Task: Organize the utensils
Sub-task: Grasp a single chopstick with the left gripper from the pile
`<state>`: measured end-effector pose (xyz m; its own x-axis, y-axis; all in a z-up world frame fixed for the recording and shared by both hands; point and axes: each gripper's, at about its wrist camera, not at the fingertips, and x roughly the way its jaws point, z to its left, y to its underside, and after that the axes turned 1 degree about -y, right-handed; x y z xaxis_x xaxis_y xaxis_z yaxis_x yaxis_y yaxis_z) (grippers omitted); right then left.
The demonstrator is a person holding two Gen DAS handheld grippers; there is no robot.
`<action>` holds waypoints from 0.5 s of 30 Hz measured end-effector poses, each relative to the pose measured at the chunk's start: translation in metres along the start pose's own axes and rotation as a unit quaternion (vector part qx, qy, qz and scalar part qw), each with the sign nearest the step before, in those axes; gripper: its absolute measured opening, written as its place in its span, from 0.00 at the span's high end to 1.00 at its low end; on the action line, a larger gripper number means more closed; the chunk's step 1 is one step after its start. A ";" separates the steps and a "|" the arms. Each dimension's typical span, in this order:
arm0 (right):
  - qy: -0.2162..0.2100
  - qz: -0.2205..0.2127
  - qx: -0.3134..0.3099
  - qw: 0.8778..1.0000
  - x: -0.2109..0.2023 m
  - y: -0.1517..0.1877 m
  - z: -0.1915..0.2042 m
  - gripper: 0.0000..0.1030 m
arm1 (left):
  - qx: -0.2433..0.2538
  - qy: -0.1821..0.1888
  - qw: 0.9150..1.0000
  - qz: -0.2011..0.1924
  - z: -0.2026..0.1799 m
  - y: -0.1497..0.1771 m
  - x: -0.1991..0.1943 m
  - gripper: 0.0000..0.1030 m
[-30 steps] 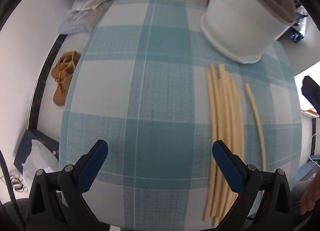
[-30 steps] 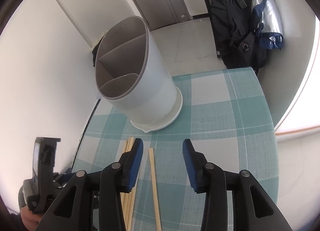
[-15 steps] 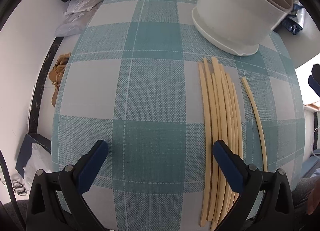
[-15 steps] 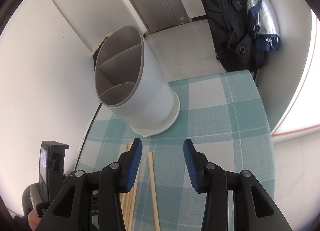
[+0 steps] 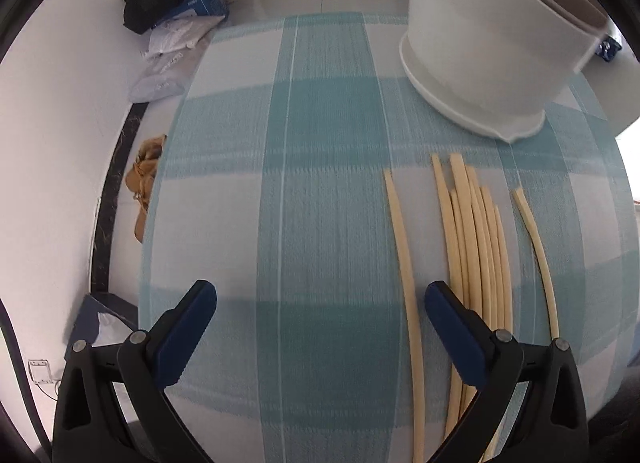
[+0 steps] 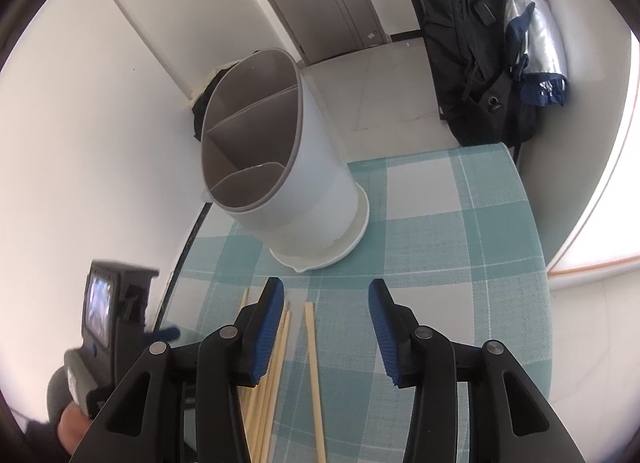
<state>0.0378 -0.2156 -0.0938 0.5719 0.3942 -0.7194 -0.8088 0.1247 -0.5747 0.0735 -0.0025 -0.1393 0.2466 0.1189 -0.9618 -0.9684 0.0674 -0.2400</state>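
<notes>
Chopsticks (image 5: 478,247) flat on desk (image 5: 320,143), unsorted | left gripper (image 5: 320,327) jaws wide, straddling stray stick (image 5: 404,263) for pickup | right gripper (image 6: 326,327) jaws half-open, empty

Left gripper (image 5: 320,327), jaws wide apart, over teal checked tablecloth (image 5: 320,123). 1 chopstick (image 5: 404,263) between jaws; chopstick bundle (image 5: 476,247) right; white utensil holder (image 5: 488,35) far right.

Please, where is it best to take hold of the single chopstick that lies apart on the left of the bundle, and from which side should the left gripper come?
Probably its middle, from straight above. The single chopstick lies flat on the cloth, clear of the bundle, so the open left gripper could straddle it, fingers closing across its width.
</notes>
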 end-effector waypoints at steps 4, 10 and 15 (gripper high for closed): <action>0.009 -0.005 -0.002 1.000 -0.002 0.001 0.000 0.58 | -0.016 0.030 0.999 -0.002 0.008 -0.012 0.005 0.30; 0.012 0.003 -0.007 1.000 0.000 0.003 0.001 0.58 | 0.008 0.050 0.999 -0.006 -0.003 -0.017 0.001 0.81; 0.058 0.034 -0.073 0.995 0.018 0.012 0.019 0.58 | 0.008 0.055 0.998 -0.026 -0.002 -0.017 0.001 0.96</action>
<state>0.0357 -0.1894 -0.1067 0.5353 0.2882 -0.7939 -0.8226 -0.0353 -0.5675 0.0905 -0.0053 -0.1364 0.2906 0.0048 -0.9568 -0.9534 0.0865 -0.2892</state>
